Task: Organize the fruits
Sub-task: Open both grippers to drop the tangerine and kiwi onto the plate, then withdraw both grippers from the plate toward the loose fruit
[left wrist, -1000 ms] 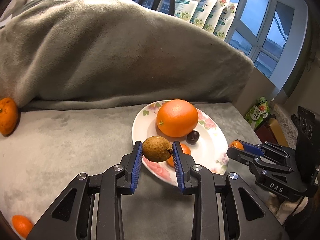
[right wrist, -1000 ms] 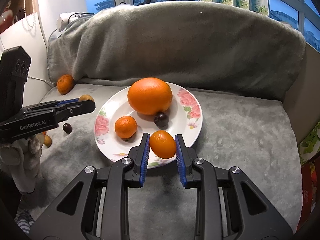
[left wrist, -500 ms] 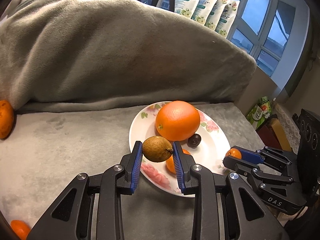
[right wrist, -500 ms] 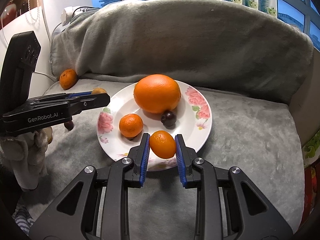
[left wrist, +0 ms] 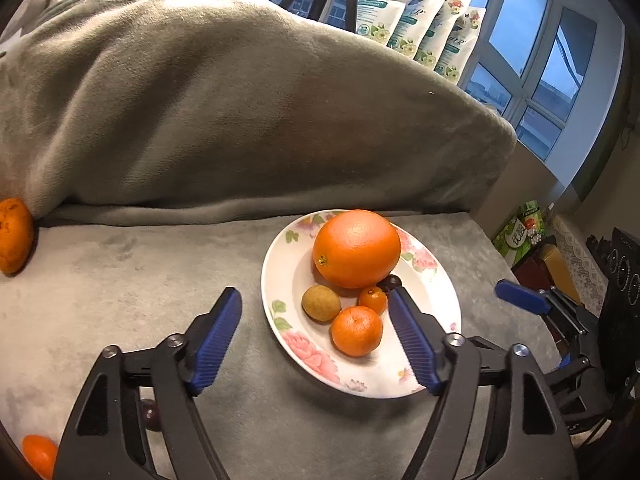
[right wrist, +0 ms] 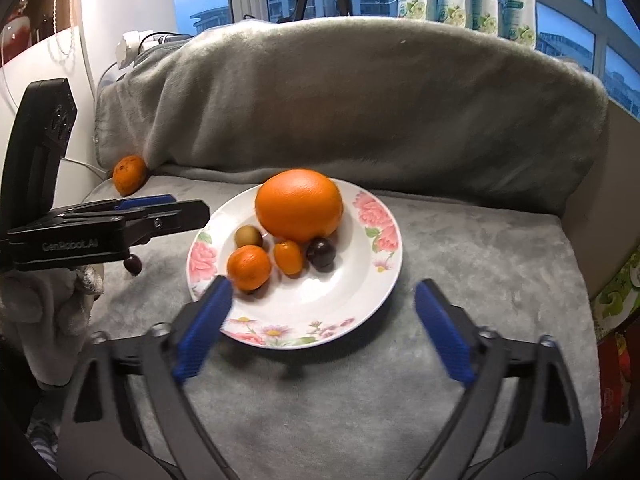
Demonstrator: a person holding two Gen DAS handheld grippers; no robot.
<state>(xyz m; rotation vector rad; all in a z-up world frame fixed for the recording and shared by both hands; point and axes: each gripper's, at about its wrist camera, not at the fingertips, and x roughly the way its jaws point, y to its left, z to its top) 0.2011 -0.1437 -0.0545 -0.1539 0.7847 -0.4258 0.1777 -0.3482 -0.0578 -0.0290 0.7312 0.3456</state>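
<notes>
A white flowered plate (left wrist: pixel 440 300) (right wrist: pixel 360 288) sits on the grey cushion. On it lie a big orange (left wrist: pixel 356 248) (right wrist: pixel 299 205), a mandarin (left wrist: pixel 356 330) (right wrist: pixel 249 267), a small oval orange fruit (left wrist: pixel 373 300) (right wrist: pixel 288 256), a brown round fruit (left wrist: pixel 321 303) (right wrist: pixel 248 236) and a dark plum (left wrist: pixel 391 281) (right wrist: pixel 321 253). My left gripper (left wrist: pixel 316 340) is open and empty at the plate's near left rim. My right gripper (right wrist: pixel 322 324) is open and empty over the plate's near rim.
A mandarin (left wrist: pixel 14 236) (right wrist: pixel 129 174) lies at the cushion's far left by the grey blanket (left wrist: pixel 240 120). A dark plum (left wrist: pixel 150 414) (right wrist: pixel 133 264) and an orange fruit (left wrist: pixel 38 454) lie left of the plate. Boxes (left wrist: pixel 520 232) stand past the cushion's right edge.
Both grippers opened. The brown fruit left my left gripper and the small orange fruit left my right gripper; both now lie on the plate. Both grippers drew back slightly.
</notes>
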